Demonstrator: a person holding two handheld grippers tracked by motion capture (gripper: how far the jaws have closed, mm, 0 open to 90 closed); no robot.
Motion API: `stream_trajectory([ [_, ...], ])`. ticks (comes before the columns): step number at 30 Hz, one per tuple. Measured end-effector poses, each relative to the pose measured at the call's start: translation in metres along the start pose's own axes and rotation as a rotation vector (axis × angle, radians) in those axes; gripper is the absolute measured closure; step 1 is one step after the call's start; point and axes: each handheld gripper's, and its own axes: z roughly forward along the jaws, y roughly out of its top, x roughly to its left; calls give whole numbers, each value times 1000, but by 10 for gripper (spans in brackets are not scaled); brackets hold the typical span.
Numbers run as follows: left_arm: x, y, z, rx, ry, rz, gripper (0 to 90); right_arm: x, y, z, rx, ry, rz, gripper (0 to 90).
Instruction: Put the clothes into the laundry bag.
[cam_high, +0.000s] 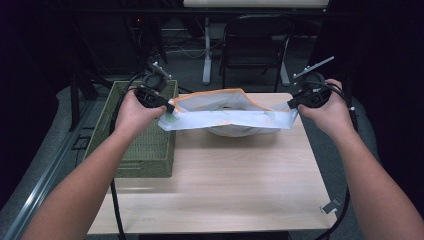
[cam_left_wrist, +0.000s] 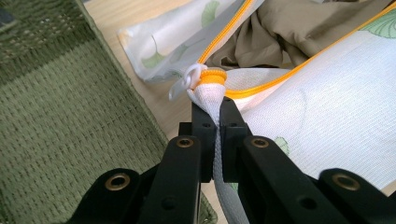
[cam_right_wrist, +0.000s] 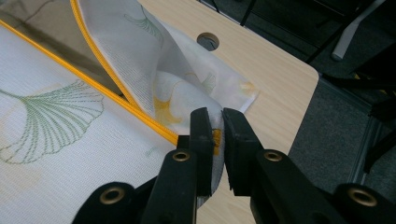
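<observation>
mesh bag (cam_high: 227, 119) hangs stretched above the table (cam_high: 215, 170), just right of the green basket (cam_high: 145, 145), its long axis running gripper to gripper. left gripper (cam_high: 167, 106) is clamped on the zipper-pull end, right gripper (cam_high: 292, 104) on the far corner. zipper (cam_left_wrist: 261, 86) gapes open; brown cloth (cam_left_wrist: 289, 28) sits inside.

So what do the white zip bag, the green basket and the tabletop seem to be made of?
Bag: looks like a fine white mesh textile, matte, with printed green leaves and an orange zip; its weave shows close up. Basket: olive woven material, maybe fabric or plastic fibre; a coarse weave shows on its walls. Tabletop: pale wood-look surface, probably laminate, smooth with a faint grain.
</observation>
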Motion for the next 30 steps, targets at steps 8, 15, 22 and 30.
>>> stream_trajectory([
  [8,-5,7,-20,-23,14,10,885,-1,6,-17,-24,-17,-1,827],
  [15,-10,12,-42,-53,25,15,885,-1,16,-39,-58,-34,-6,827],
  [22,-10,8,-41,-53,11,12,885,1,15,-45,-64,-36,-14,826],
  [30,-12,2,-36,-40,7,16,884,3,8,-42,-52,-30,-17,826],
])
